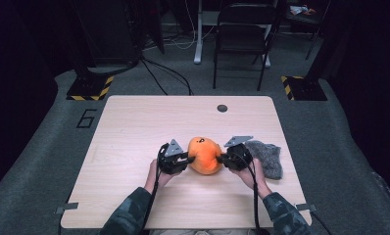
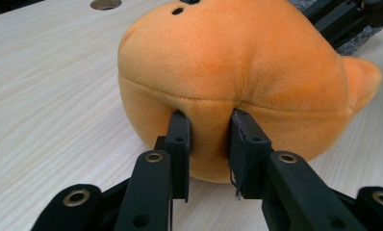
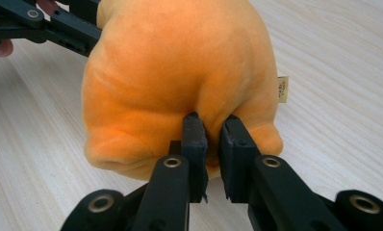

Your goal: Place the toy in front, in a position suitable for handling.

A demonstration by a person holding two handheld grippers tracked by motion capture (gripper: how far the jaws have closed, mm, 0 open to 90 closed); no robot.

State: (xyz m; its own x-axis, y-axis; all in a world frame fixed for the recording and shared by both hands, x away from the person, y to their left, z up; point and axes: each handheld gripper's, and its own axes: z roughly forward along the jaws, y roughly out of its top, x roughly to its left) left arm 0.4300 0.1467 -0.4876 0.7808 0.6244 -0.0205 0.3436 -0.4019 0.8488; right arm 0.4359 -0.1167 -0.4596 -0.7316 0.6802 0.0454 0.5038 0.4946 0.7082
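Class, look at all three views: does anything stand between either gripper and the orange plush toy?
Nothing visible does. The left gripper and the right gripper each already pinch a fold of the orange plush toy. The grey cloth lies off to the right, behind the right gripper.

A grey cloth (image 1: 267,155) is lying crumpled on the wooden table (image 1: 134,127), right of the frame's centre. A small dark round hole (image 1: 222,108) is showing near the tabletop's far edge. At the top centre of the frame a black folding chair (image 1: 242,34) is standing on the grey floor, with cables (image 1: 166,73) trailing just to its left.
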